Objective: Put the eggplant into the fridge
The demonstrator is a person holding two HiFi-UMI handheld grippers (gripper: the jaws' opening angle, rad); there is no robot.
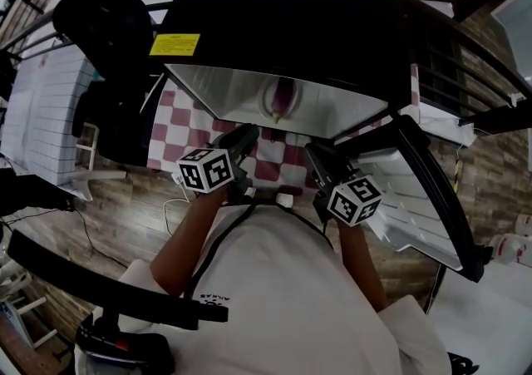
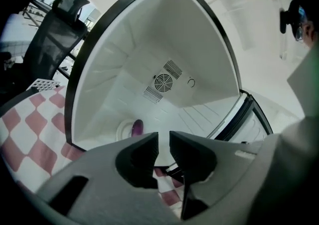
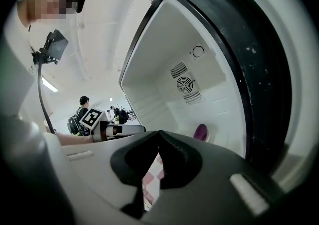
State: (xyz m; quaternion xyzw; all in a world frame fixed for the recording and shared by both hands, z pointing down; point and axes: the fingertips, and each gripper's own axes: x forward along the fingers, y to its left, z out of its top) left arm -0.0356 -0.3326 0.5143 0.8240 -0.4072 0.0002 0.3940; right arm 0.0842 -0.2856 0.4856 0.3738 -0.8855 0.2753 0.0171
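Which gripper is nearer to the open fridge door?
Right. The right gripper is close beside the door, near its inner face. The left gripper is farther away, before the opposite half of the fridge opening.

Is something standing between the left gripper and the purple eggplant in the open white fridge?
Nothing visible does. The purple eggplant lies on a round white plate inside the open white fridge, ahead of the empty left gripper.
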